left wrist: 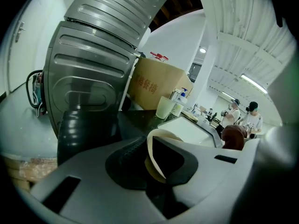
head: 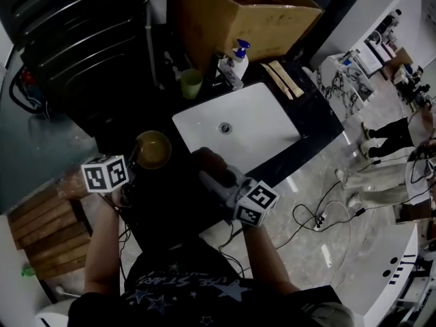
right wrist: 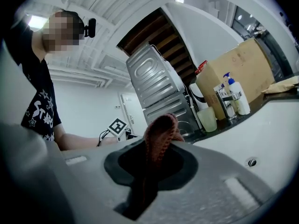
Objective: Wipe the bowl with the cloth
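Note:
A yellowish bowl [head: 152, 150] is held over the dark counter, left of the sink. My left gripper [head: 133, 161] is shut on its rim. In the left gripper view the pale rim of the bowl [left wrist: 156, 146] stands clamped between the dark pads of that gripper [left wrist: 149, 164]. A reddish-brown cloth [head: 206, 161] hangs bunched from my right gripper [head: 212, 180], just right of the bowl and apart from it. The right gripper view has the cloth [right wrist: 160, 129] pinched upright in the shut jaws of the right gripper [right wrist: 156, 160]. The cloth [left wrist: 233, 137] also shows at the right of the left gripper view.
A white sink [head: 262, 138] is set in the black counter, with a green cup [head: 191, 83], a soap bottle [head: 238, 56] and a cardboard box [head: 231, 12] behind it. A ribbed metal appliance [head: 75, 26] stands at the back left. Wooden slats [head: 44, 230] lie at lower left; cables [head: 313, 216] trail on the floor.

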Tool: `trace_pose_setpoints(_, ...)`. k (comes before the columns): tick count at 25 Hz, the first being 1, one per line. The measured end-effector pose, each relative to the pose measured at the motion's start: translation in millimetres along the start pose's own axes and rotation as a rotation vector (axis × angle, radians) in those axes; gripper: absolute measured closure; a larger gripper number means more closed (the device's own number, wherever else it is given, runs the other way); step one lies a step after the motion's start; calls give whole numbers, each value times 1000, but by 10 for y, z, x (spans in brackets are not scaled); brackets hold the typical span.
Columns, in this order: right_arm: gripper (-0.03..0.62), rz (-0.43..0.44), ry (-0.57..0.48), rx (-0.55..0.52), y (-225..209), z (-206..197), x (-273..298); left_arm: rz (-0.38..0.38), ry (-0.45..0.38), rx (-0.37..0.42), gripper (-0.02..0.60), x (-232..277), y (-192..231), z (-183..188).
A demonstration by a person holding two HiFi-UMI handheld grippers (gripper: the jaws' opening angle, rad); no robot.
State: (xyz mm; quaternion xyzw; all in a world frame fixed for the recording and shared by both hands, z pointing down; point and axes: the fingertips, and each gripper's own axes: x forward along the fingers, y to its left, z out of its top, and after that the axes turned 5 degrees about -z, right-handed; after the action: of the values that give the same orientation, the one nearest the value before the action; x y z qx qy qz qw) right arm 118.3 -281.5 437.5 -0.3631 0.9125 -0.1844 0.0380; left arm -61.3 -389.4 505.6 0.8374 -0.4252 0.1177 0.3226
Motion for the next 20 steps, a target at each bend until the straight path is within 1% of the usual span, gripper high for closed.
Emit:
trace_pose_setpoints(4,540,23,16,5,1,-5,-36,19,-24,2,552,-34,-2,5)
trace_pose_setpoints(6,540,31,23,13,4,-6,-54,28,-31,19,491,-54,-13,3)
trace_pose_setpoints(9,540,47,29,24,13,-15,-74,42,-59,21,489,-127,-28,25)
trace_pose_setpoints(11,540,61,38,28,38,-38,-74,53,-86,16,432,-207,-29,52)
trace_pose_setpoints(15,540,89,68,8,125,-96,-51,40,-128,31,424,-388,-120,62)
trace_pose_setpoints(16,540,90,71,-2,155,-99,-46,36,-153,48,425,-452,-160,69)
trace_pose_setpoints(18,540,84,71,-24,249,-96,-46,41,-236,89,425,-641,-224,98)
trace_pose_setpoints(20,540,69,70,-43,396,-106,-84,40,-312,101,426,-873,-271,79)
